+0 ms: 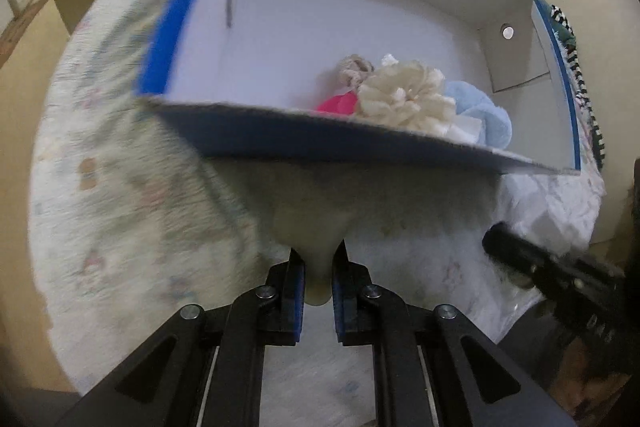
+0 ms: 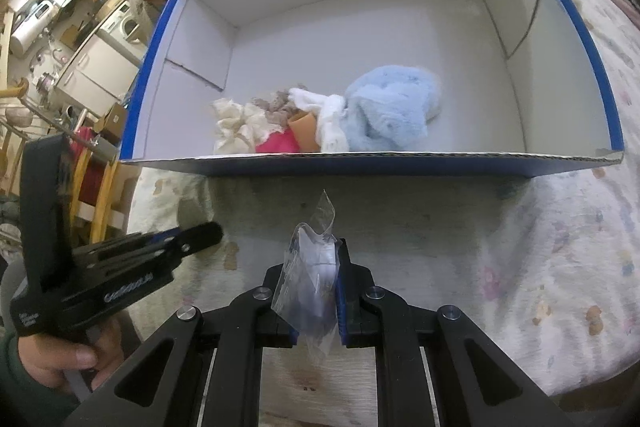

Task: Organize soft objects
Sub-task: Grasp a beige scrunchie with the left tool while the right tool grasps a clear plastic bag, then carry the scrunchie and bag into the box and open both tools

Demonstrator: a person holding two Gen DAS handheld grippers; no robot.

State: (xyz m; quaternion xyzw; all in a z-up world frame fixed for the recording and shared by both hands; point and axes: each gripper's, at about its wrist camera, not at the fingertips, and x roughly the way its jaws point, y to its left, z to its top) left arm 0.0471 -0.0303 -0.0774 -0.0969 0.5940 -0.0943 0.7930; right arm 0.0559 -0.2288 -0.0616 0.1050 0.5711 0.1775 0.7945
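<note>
Patterned bedspread (image 2: 560, 247) beneath both grippers. Blue-edged cardboard box (image 2: 360, 7) ahead of the jaws, containing light-blue plush (image 2: 388, 107), cream fabric flower (image 1: 404, 97) and pink cloth (image 2: 280, 143). Left gripper (image 1: 318, 267): jaws pinching cream cloth (image 1: 316, 227). Right gripper (image 2: 316, 263): jaws clamped on clear plastic bag (image 2: 310, 283).
</note>
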